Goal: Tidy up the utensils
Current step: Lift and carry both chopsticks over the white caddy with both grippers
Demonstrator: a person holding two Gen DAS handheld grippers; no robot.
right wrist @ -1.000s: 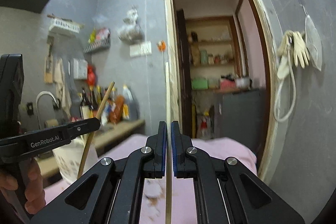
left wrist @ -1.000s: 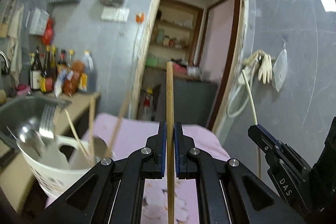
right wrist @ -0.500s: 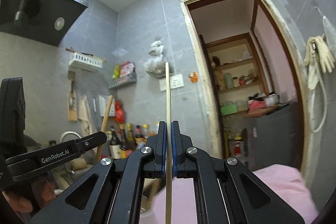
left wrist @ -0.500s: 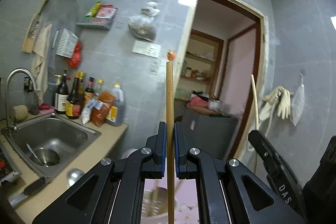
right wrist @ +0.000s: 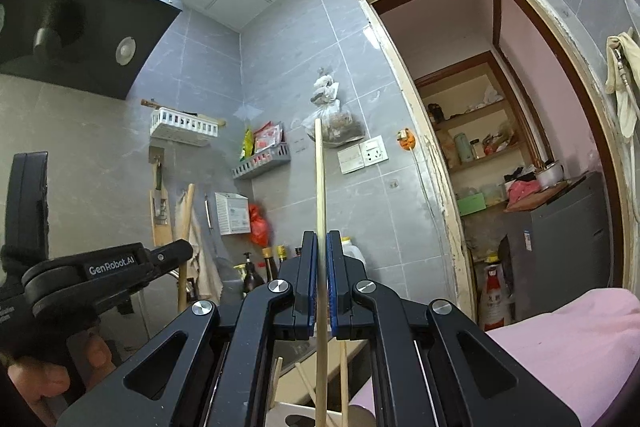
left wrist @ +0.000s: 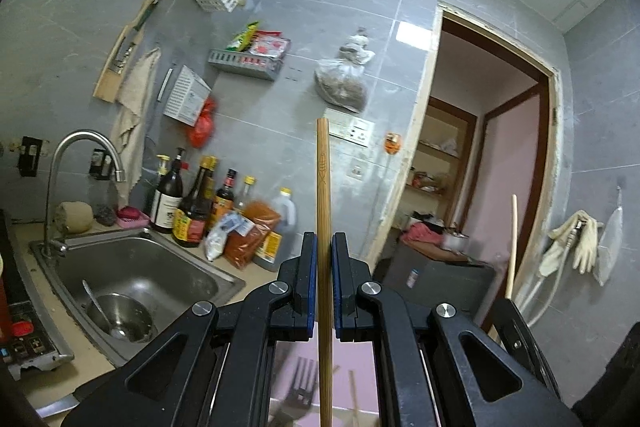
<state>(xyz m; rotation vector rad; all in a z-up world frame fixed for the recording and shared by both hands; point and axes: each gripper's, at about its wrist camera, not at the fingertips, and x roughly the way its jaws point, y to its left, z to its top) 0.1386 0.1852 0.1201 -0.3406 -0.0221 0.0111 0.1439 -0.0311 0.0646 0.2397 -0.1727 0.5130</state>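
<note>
My left gripper [left wrist: 324, 239] is shut on a brown wooden chopstick [left wrist: 322, 187] that stands upright between its blue pads. My right gripper [right wrist: 320, 237] is shut on a paler chopstick [right wrist: 319, 179], also upright. In the left wrist view the right gripper [left wrist: 516, 311] shows at the lower right with its pale chopstick [left wrist: 513, 239]. In the right wrist view the left gripper [right wrist: 180, 250] is at the left, held by a person's hand [right wrist: 36, 383]. Below the jaws lie a fork [left wrist: 298, 387] and loose chopsticks [right wrist: 343, 379] in a white holder [right wrist: 294, 415], mostly hidden.
A steel sink [left wrist: 132, 267] with a spoon in a bowl and a tap [left wrist: 80, 151] is at the left. Sauce bottles [left wrist: 192, 203] line the counter against the tiled wall. A pink cloth [right wrist: 580, 339] covers the surface on the right, and a doorway [left wrist: 480, 167] opens beyond it.
Both grippers have swung left and tilted upward, each still holding its chopstick. The white utensil holder has dropped to the bottom edge, and the sink and wall shelves have come into view.
</note>
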